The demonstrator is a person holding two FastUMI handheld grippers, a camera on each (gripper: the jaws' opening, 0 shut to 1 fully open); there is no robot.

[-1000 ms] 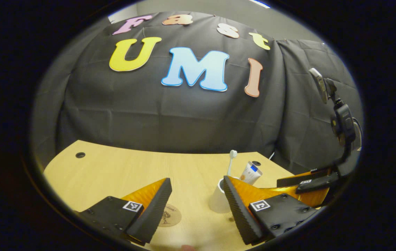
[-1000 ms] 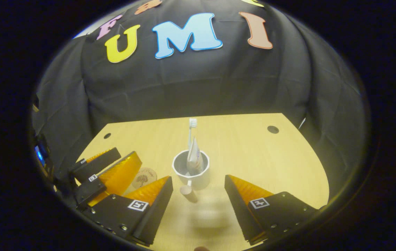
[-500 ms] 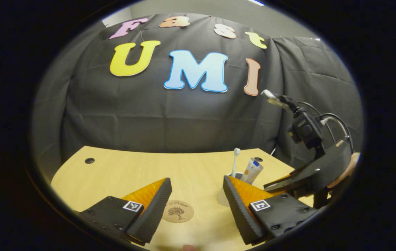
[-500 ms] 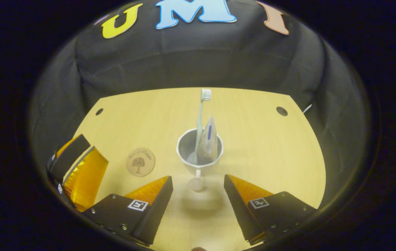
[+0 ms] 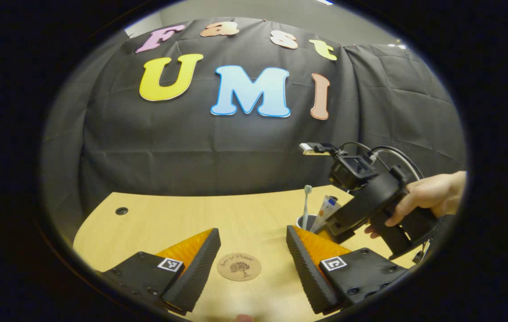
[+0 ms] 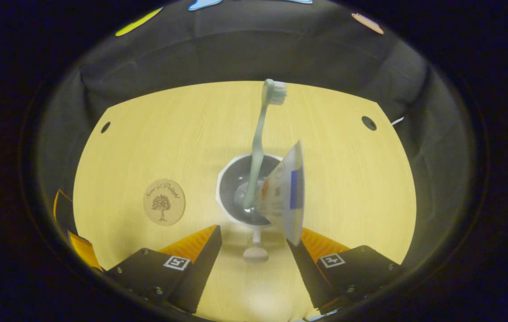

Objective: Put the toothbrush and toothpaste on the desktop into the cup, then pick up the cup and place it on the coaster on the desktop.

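Note:
A white cup (image 6: 231, 185) stands upright on the wooden desktop (image 6: 168, 134), holding a pale green toothbrush (image 6: 260, 143) and a toothpaste tube (image 6: 286, 197). My right gripper (image 6: 254, 261) hovers open just above and behind the cup. The cup's small handle (image 6: 255, 254) lies between its fingers, untouched. A round cork coaster (image 6: 164, 202) lies left of the cup. In the left gripper view, the coaster (image 5: 239, 267) sits between the fingers of my open left gripper (image 5: 254, 268). The cup (image 5: 304, 221), toothbrush (image 5: 306, 203) and toothpaste tube (image 5: 328, 208) stand to the right, partly hidden.
A hand (image 5: 428, 197) holds the right gripper's body (image 5: 370, 205) over the cup. Cable holes (image 6: 369, 123) (image 5: 121, 210) sit near the desktop's far corners. Black cloth walls close off the back and sides.
My right gripper has tilted down and come closer to the cup, so its handle now lies between the fingers. The coaster has shifted to between my left gripper's fingers in its view.

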